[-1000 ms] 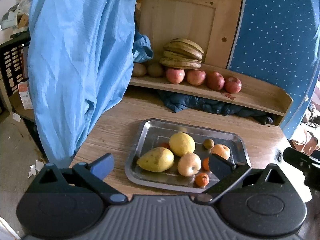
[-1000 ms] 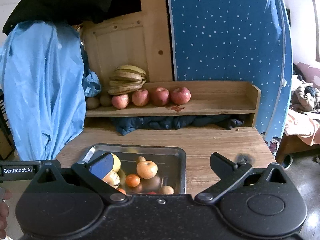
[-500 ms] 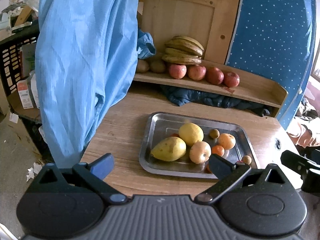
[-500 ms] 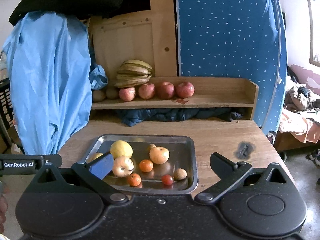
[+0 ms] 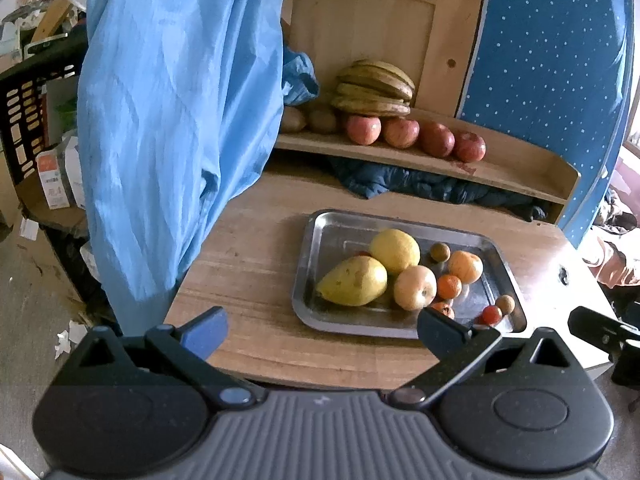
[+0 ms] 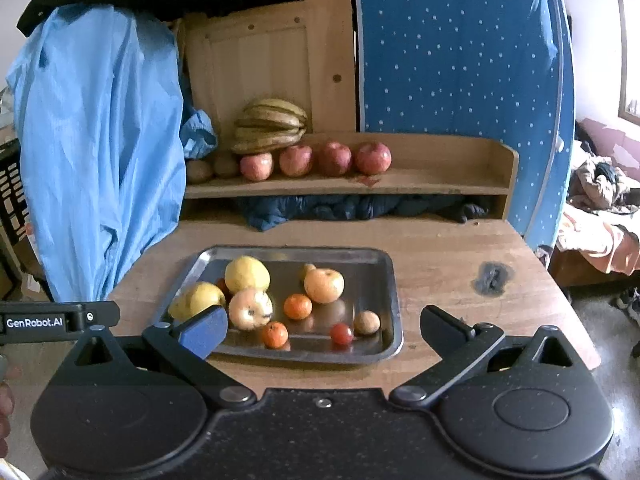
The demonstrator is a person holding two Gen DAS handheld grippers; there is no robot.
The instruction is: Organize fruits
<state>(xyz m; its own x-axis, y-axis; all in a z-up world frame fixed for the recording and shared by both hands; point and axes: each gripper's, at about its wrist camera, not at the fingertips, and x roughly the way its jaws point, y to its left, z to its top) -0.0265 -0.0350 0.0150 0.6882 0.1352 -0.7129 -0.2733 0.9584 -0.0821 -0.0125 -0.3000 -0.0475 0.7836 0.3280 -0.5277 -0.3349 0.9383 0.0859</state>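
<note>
Left wrist view: above near-left tabletop (image 5: 256, 264) edge, facing forward and down, tray (image 5: 332, 224) right of centre, fairly near. Right wrist view: near edge, tray (image 6: 376, 256) centred and close. Both share tray, shelf (image 6: 440, 188), blue cloth (image 5: 172, 120).

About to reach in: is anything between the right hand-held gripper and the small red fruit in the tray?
Nothing visible. The right hand-held gripper is open, and only the tray's low near rim lies before the red fruit.
</note>
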